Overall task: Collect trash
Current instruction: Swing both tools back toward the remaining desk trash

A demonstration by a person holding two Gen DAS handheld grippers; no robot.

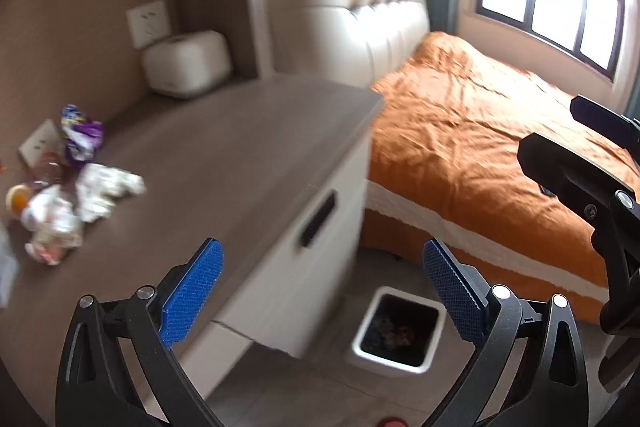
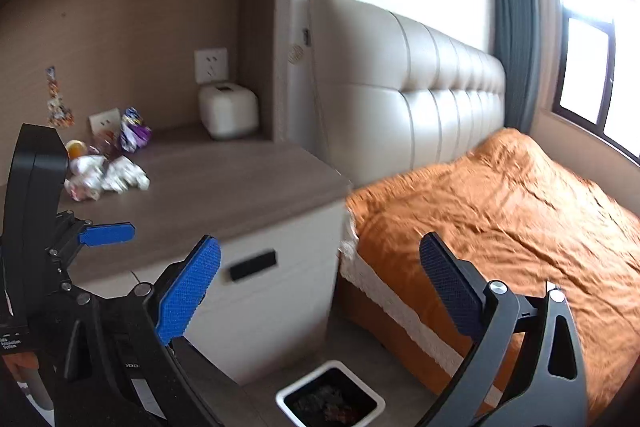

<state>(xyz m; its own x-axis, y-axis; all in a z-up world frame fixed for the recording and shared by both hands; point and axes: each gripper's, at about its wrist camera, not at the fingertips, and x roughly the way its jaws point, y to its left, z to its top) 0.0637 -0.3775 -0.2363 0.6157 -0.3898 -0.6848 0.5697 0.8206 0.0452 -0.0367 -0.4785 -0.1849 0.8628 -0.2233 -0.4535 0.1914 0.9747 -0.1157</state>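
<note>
Both tools hung empty over the floor beside the bed: the left gripper (image 1: 322, 291) had its blue pads spread wide, and the right gripper (image 2: 320, 287) was just as wide, nothing between its fingers either. The trash sat well apart from both, bunched at the back of the nightstand top (image 1: 224, 163) against the wall. There was a crumpled white tissue (image 1: 106, 191), a second wad with pink in it (image 1: 52, 231), and a purple snack wrapper (image 1: 82, 135) standing just behind. Something clear, possibly a small bottle with an orange cap (image 1: 18, 199), lay among them, though blur made that a guess. By my reckoning all of it was light and soft: the tissue would crush flat under the pads, so a pinch across the thickest fold looked safest, and the wrapper likely slick, best taken at its twisted top. The wood-grain top looked smooth and bare in front of the pile. On the grey floor below stood a white bin (image 1: 400, 331) with dark contents, between nightstand and orange bed (image 1: 480, 131).
</note>
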